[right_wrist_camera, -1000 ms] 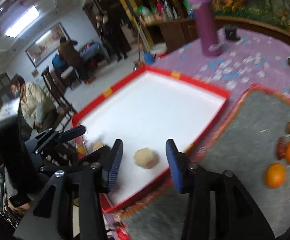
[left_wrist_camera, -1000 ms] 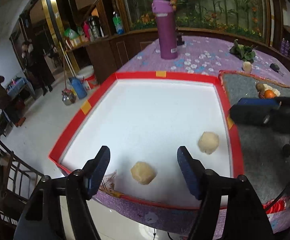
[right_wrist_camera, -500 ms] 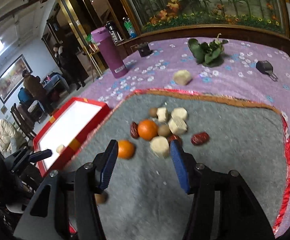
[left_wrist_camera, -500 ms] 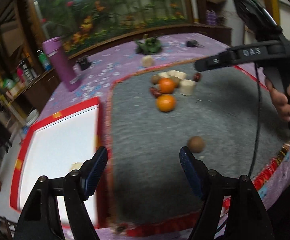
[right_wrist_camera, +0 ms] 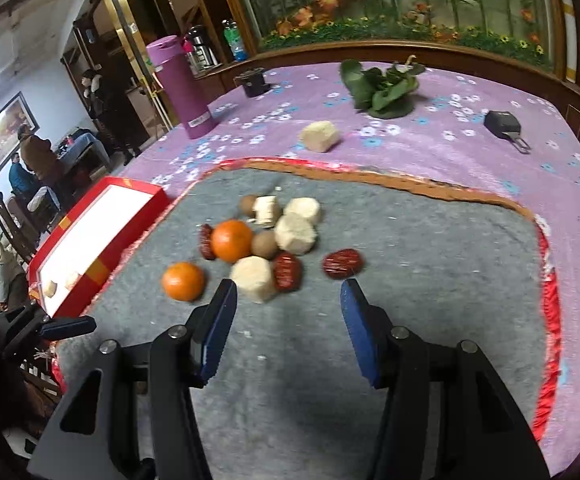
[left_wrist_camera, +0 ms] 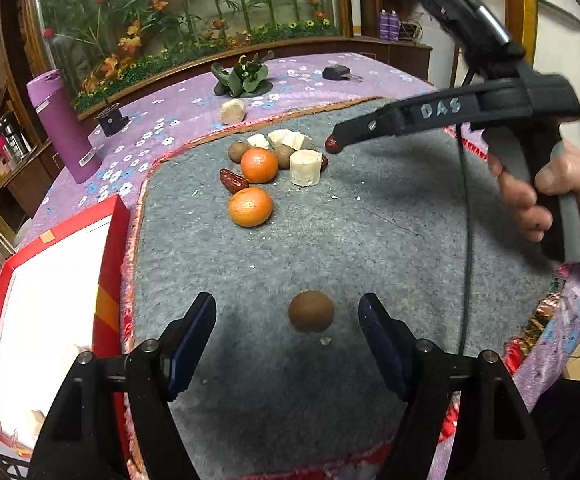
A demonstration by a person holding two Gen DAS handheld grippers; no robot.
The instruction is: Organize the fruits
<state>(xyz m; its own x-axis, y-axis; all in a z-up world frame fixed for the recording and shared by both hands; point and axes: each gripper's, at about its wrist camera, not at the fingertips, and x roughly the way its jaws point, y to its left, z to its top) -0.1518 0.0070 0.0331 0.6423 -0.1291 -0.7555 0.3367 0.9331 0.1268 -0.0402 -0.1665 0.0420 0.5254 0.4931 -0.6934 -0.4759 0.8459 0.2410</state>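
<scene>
Both grippers have swung from the red tray [left_wrist_camera: 108, 240] to the fruit; left gripper [left_wrist_camera: 288, 320], jaws apart, frames the brown fruit [left_wrist_camera: 311, 311]; right gripper [right_wrist_camera: 288, 300], jaws apart too, nears the pile [right_wrist_camera: 258, 240].

A long glass-fronted display of artificial flowers and bamboo [right_wrist_camera: 402, 4] runs behind the counter's purple flowered cloth [right_wrist_camera: 430, 148], framed in dark wood. To the left, gold-trimmed wooden cabinets [right_wrist_camera: 138, 52], a framed landscape painting [right_wrist_camera: 4, 136] on a pale wall, and seated people at dark wooden chairs [right_wrist_camera: 8, 220].

bare grey mat [left_wrist_camera: 370, 248], fruit cluster [left_wrist_camera: 274, 160] beyond
</scene>
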